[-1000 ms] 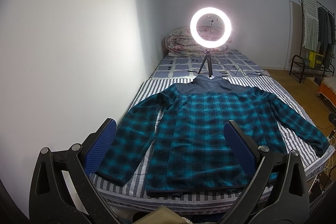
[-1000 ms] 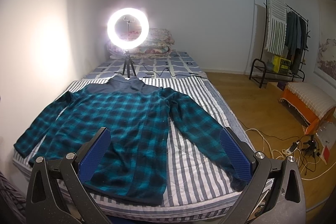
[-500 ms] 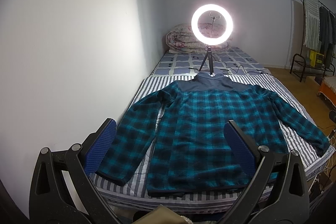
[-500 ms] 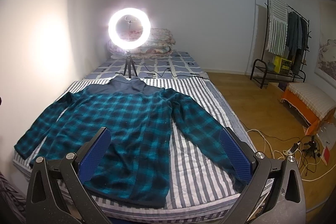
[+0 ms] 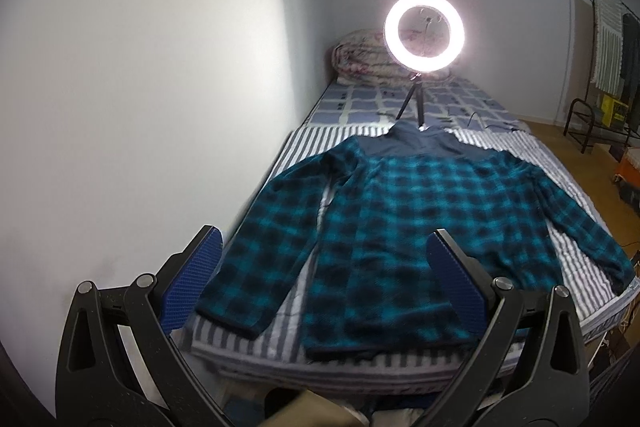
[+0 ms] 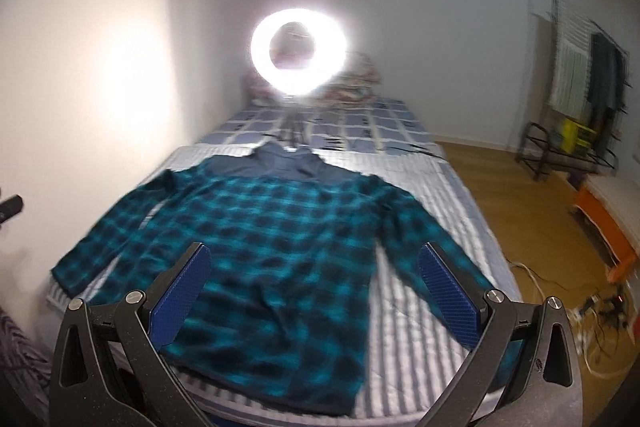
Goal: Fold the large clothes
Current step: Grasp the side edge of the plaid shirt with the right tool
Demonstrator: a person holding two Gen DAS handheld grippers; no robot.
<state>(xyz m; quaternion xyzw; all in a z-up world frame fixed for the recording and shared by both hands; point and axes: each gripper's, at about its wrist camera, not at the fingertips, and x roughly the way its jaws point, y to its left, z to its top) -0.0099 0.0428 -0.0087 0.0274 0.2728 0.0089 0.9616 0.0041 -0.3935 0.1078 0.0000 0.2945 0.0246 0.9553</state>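
The teal plaid fleece shirt (image 5: pixel 432 227) is lying flat, sleeves spread, on the striped bed (image 5: pixel 560 163), looking soft and floppy, so the left gripper (image 5: pixel 320 283) and right gripper (image 6: pixel 316 291), both gaping wide and empty, are probably best pinching cuffs or hem corners.

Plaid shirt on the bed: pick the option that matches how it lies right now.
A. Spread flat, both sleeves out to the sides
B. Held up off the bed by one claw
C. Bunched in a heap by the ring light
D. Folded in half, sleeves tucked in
A: the plaid shirt lies flat on the striped bed cover with both sleeves out, and the left claw and right claw are open and empty.
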